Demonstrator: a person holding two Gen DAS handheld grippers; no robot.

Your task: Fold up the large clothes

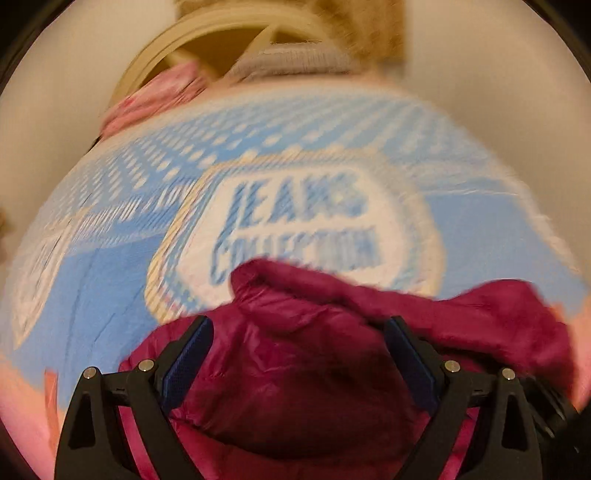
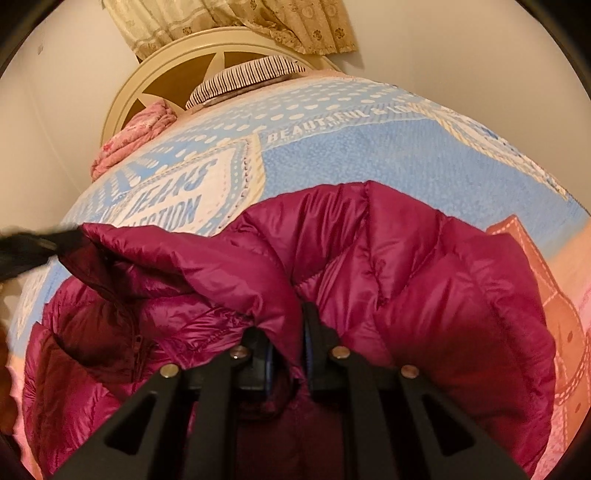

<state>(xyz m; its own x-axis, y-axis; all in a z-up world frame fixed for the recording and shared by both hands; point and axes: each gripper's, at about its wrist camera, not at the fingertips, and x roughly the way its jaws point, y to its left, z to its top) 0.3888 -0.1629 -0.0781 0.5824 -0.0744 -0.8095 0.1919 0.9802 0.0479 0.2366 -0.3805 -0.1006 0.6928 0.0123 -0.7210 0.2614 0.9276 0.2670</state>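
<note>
The right gripper (image 2: 287,334) points down at the bed, its jaws clamped on a pinched fold of the magenta puffer jacket (image 2: 424,280), which lies heaped on the near part of the blanket (image 2: 351,162). The left gripper (image 1: 299,325) tilts down over the same jacket with its jaws spread wide, the padding bulging between them untouched (this view is badly blurred). The blue blanket carries a white patch printed with lettering. Beyond it sit a striped pillow (image 2: 247,79), a pink bundle (image 2: 133,134), a cream headboard (image 2: 177,55) and a patterned curtain (image 2: 229,22) against a pale wall.
</note>
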